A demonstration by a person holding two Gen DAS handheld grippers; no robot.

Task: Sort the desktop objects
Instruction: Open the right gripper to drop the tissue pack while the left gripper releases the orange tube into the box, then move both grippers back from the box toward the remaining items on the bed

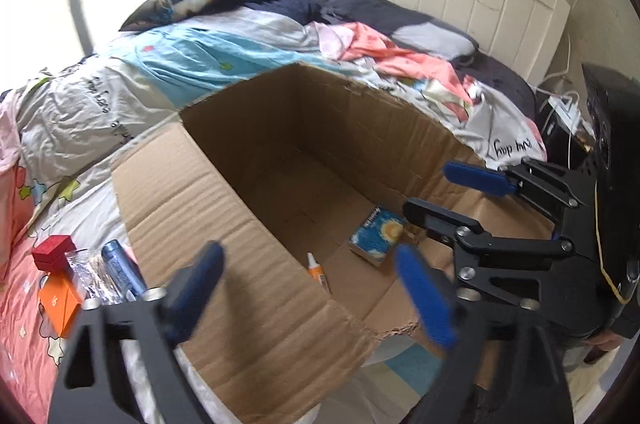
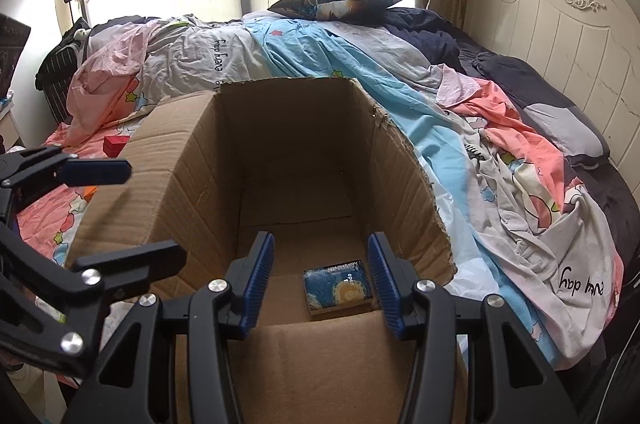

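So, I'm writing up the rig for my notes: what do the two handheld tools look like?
Both look alike. The right tool has black angular linkage arms joined by round silver pins, and blue fingers with ribbed inner faces. The left tool has the same black frame, silver pins and blue fingers, blurred here. No markings or sleeves are visible on them.

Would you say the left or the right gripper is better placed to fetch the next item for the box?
Left, probably: the left gripper is open beside the red box and orange box; the right gripper hangs over the cardboard box.
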